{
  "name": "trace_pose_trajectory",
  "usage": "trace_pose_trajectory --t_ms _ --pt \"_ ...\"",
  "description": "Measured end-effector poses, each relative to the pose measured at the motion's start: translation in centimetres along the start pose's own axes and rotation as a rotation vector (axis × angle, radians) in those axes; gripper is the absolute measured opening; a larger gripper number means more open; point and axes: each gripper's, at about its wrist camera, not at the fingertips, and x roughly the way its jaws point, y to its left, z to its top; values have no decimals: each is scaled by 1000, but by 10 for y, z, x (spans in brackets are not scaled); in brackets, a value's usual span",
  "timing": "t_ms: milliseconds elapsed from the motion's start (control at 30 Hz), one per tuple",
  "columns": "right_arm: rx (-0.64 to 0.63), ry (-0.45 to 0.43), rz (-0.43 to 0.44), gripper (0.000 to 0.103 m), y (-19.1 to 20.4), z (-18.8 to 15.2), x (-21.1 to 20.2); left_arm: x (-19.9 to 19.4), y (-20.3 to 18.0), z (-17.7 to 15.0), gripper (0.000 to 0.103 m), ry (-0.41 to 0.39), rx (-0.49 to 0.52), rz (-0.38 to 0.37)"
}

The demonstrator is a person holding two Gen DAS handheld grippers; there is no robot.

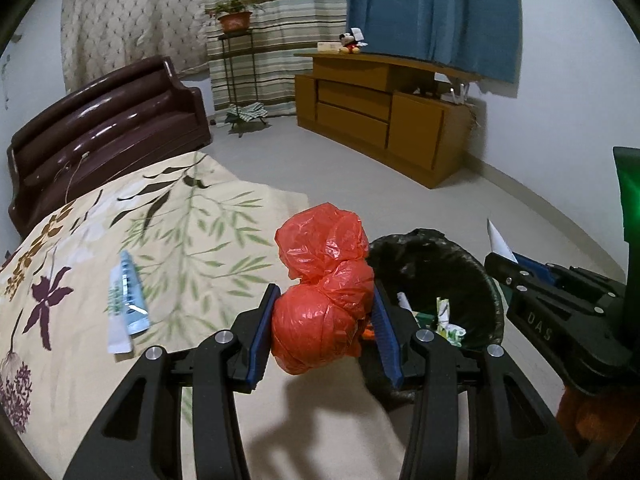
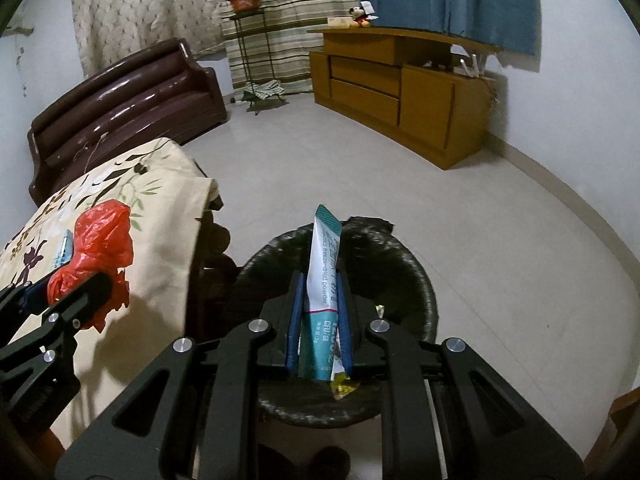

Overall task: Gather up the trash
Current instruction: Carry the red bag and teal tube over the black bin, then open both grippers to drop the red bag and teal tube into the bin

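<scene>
- Left wrist view: our left gripper (image 1: 324, 320) clamps its fingers on one crumpled red plastic bag (image 1: 324, 288), knotted into lumps, just beside the black-lined trash bin (image 1: 486, 280).
- One blue-white sachet (image 1: 128, 304) lies on the floral bed cover (image 1: 192, 232), farther from the bin.
- Our right gripper (image 2: 320, 320) pinches one teal-white powder sachet (image 2: 324, 264) above the bin, which holds several scraps.
</scene>
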Motion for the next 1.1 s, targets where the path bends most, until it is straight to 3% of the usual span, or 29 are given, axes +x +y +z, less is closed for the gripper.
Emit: trace_pose_trajectory --t_ms 967,1067,1100 --pt "65 20 -32 16 -35 9 35 52 -35 22 46 28 34 14" --pt "67 23 -30 21 -37 10 36 54 -35 22 49 36 33 10" --pt "68 24 -32 27 -37 10 37 54 -34 22 52 38 30 11"
